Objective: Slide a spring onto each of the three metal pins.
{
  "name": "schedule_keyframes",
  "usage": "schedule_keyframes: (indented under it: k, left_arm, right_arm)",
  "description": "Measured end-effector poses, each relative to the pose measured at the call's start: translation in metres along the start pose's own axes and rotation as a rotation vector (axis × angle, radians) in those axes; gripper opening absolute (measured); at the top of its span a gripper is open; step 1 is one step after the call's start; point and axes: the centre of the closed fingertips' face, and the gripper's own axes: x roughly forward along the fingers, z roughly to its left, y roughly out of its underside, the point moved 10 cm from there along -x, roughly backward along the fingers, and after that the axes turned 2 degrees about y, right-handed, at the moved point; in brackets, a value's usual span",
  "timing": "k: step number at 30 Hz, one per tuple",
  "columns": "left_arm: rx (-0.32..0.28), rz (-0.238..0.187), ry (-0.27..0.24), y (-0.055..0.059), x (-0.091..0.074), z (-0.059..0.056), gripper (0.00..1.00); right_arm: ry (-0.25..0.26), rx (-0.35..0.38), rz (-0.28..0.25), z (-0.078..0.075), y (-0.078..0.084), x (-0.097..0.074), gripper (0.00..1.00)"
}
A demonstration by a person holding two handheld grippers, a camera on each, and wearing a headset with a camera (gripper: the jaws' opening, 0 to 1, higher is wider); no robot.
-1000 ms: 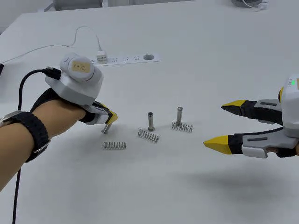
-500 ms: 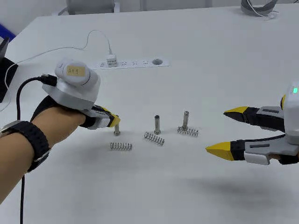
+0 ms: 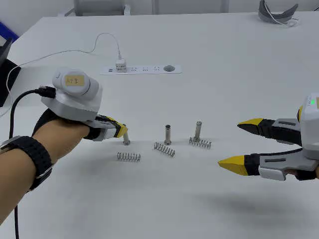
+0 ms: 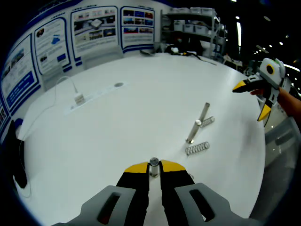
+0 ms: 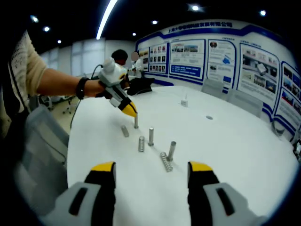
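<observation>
Three short metal pins stand on the white table: the left pin (image 3: 126, 139), the middle pin (image 3: 168, 134) and the right pin (image 3: 198, 130). A spring lies flat in front of each: left spring (image 3: 128, 157), middle spring (image 3: 164, 149), right spring (image 3: 200, 143). My left gripper (image 3: 122, 131) is shut on the left pin's top (image 4: 154, 163), holding it upright on the table. My right gripper (image 3: 239, 144) hovers open and holds nothing, well right of the pins. Its own view looks between its jaws at the pins (image 5: 151, 135) and springs (image 5: 164, 161), with the left gripper (image 5: 127, 108) behind them.
A white power strip (image 3: 142, 69) with a plugged-in adapter and cable lies further back on the table. A dark object (image 3: 6, 64) sits at the left edge. Chairs stand beyond the far edge.
The left pin, tilted in the left gripper a second ago, now stands upright on the table. The right gripper has hardly moved. The head camera has shifted.
</observation>
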Motion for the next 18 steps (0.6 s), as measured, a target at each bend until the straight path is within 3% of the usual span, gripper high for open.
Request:
schedule_keyframes:
  k: [18]
  left_arm:
    - [0.042, -0.031, 0.022, 0.0029, 0.0005, -0.0039, 0.09]
  right_arm:
    - [0.011, -0.014, 0.010, 0.0079, -0.0084, -0.0011, 0.63]
